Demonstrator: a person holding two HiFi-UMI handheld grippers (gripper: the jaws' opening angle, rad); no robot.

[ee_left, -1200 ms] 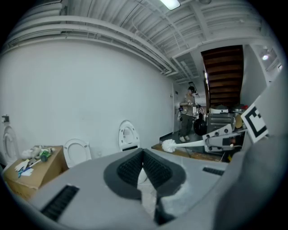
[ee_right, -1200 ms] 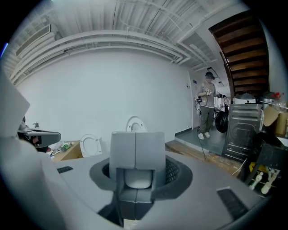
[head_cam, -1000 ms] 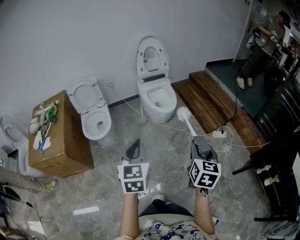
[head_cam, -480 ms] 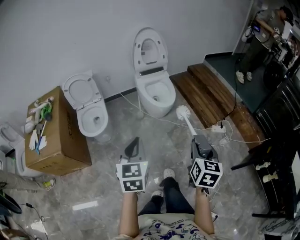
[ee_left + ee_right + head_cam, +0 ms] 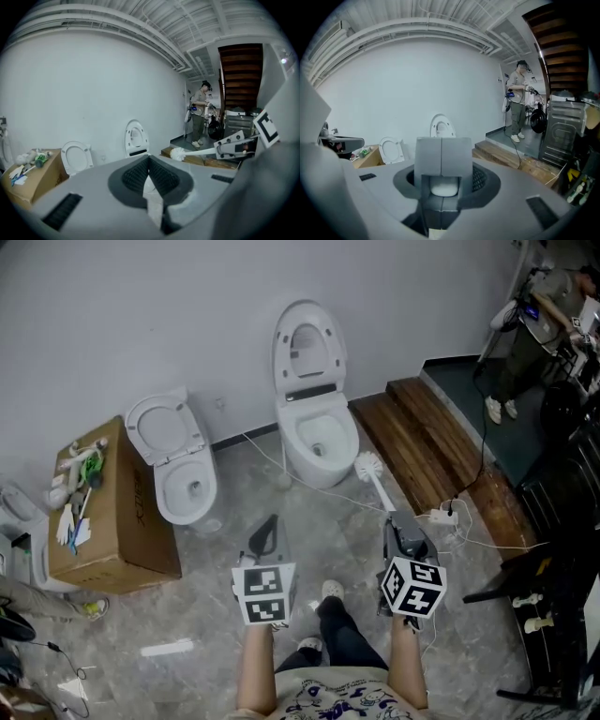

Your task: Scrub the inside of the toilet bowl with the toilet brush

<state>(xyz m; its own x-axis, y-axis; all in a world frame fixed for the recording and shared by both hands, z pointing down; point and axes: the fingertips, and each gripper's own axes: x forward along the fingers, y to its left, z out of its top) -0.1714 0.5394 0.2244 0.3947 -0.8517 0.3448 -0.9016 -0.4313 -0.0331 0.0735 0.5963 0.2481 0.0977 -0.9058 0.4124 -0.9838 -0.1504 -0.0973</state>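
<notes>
The taller white toilet (image 5: 319, 439) stands against the wall with its lid (image 5: 307, 345) raised and its bowl open. My right gripper (image 5: 400, 532) is shut on the handle of the white toilet brush (image 5: 369, 466), whose bristle head points at the floor just right of that toilet, short of the bowl. In the right gripper view the jaws (image 5: 442, 159) clamp the white handle, and the toilet lid (image 5: 442, 127) shows beyond. My left gripper (image 5: 266, 536) is shut on nothing, its pads pressed together (image 5: 149, 165). The left gripper view also catches the brush (image 5: 178, 153).
A smaller toilet (image 5: 187, 486) stands left of the tall one. A cardboard box (image 5: 117, 521) topped with cleaning items sits further left. Wooden steps (image 5: 422, 442) lie to the right, with a power strip (image 5: 441, 515) and cables on the floor. A person (image 5: 539, 320) stands at the far right.
The person holding the grippers has stepped forward; a leg and shoe now show below the grippers. Both grippers keep their pose, the brush still held.
</notes>
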